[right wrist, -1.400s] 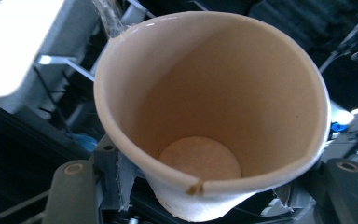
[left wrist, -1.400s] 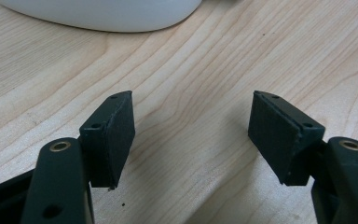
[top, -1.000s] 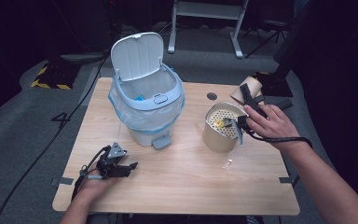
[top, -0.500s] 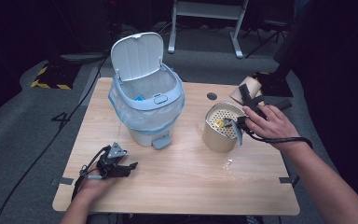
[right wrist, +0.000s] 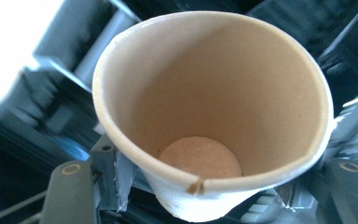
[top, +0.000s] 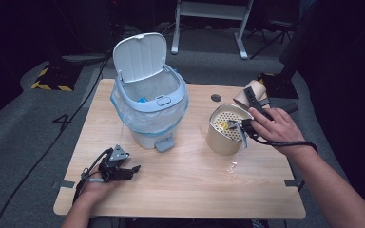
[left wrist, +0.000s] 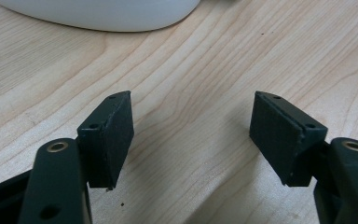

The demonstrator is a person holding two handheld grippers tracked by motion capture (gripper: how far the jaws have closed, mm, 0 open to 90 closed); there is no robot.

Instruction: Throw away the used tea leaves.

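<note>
Dark grey carpet runs around a pale wooden worktop (top: pixel 190 185), with a metal stand and black cables in the gloom behind it. Biggest on the worktop is a white pedal bin (top: pixel 149 102), toward the far left, its lid tipped up and back and a pale blue liner folded over its rim. Right of the bin, well apart from it, stands a tan round container (top: pixel 221 135) with a perforated insert inside and a small yellow bit lying on that insert. Just beyond the container, at the worktop's right side, the right tool (top: pixel 255 102) is held in the person's right hand (top: pixel 275 128) and carries a brown paper cup (right wrist: pixel 209 116); in the right gripper view the cup sits between the two jaws with its open mouth toward the camera, its inside empty and its rim split at one spot. Those jaws have just been opening slightly, yet the cup remains between them, pressed on both sides. Near the front left edge the left tool (top: pixel 123 168) lies low over the bare wood in the left hand (top: pixel 92 183), its jaws spread wide with nothing between them
</note>
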